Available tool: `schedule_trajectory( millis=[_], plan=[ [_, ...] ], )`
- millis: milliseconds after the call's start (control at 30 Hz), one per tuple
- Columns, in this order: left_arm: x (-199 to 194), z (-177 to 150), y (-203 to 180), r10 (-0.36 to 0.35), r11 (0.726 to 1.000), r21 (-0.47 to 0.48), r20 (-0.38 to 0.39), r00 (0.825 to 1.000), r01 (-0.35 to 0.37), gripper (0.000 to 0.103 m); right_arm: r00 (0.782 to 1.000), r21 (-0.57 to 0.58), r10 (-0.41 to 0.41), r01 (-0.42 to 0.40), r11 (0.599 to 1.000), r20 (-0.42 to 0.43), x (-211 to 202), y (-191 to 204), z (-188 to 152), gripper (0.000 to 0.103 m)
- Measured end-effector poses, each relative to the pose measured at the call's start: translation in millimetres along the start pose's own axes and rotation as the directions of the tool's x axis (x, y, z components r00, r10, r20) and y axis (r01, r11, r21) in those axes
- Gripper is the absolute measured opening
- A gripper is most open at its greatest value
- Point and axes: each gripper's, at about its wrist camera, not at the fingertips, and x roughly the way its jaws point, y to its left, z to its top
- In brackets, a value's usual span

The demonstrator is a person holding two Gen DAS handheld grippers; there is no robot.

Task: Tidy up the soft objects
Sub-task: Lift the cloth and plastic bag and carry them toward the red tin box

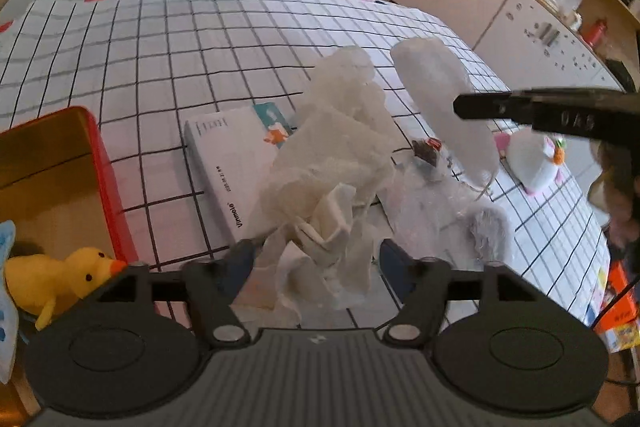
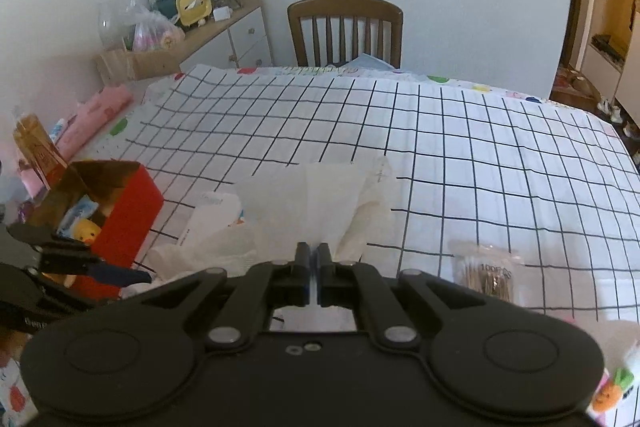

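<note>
A crumpled white tissue (image 1: 332,163) hangs in front of my left gripper (image 1: 316,259), which is open with its jaws on either side of the tissue's lower end. My right gripper (image 2: 313,251) is shut on a white tissue sheet (image 2: 320,195) and holds it up above the table; it shows in the left wrist view as a dark bar (image 1: 520,107) at the right with a blurred sheet (image 1: 444,107) hanging from it. A tissue pack (image 1: 228,163) lies flat behind the tissue. A red box (image 1: 104,171) at the left holds a yellow duck plush (image 1: 60,279).
A white plush toy (image 1: 536,163) lies at the right on the checked tablecloth (image 1: 160,47). Clear crumpled plastic wrap (image 1: 432,203) lies beside the tissue. A cotton swab bag (image 2: 488,271) lies at the right. A wooden chair (image 2: 344,31) stands at the far edge.
</note>
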Motion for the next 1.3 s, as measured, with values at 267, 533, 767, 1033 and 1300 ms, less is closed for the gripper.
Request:
schedule_trajectory(
  millis=[267,533,767,1033,1300],
  plan=[
    [10,-12,-23,0.055,0.989,0.141,-0.031,0.998,-0.05,0.055,1.0,0.016,0.001,-0.001,1.0,0.008,-21,5,-7,0.003],
    [14,-11,-15,0.067,0.991,0.118,-0.032,0.997,-0.063,0.017,1.0,0.027,-0.004,0.003,1.0,0.014,-40,7,-14,0.003],
    [-10,-12,-7,0.051,0.996,0.075,0.026,0.998,-0.053,0.01,0.999,0.075,-0.035,0.032,0.997,0.039,-64,-1,-20,0.003],
    [-61,-7,-2,0.005,1.0,0.031,0.104,0.995,-0.008,0.01,0.997,0.094,-0.005,-0.003,0.996,0.079,-81,15,-24,0.003],
    [-101,-4,11,0.022,1.0,0.016,0.151,0.988,-0.024,0.01,0.994,0.103,0.067,-0.076,0.992,0.09,-75,46,-16,0.003]
  ],
)
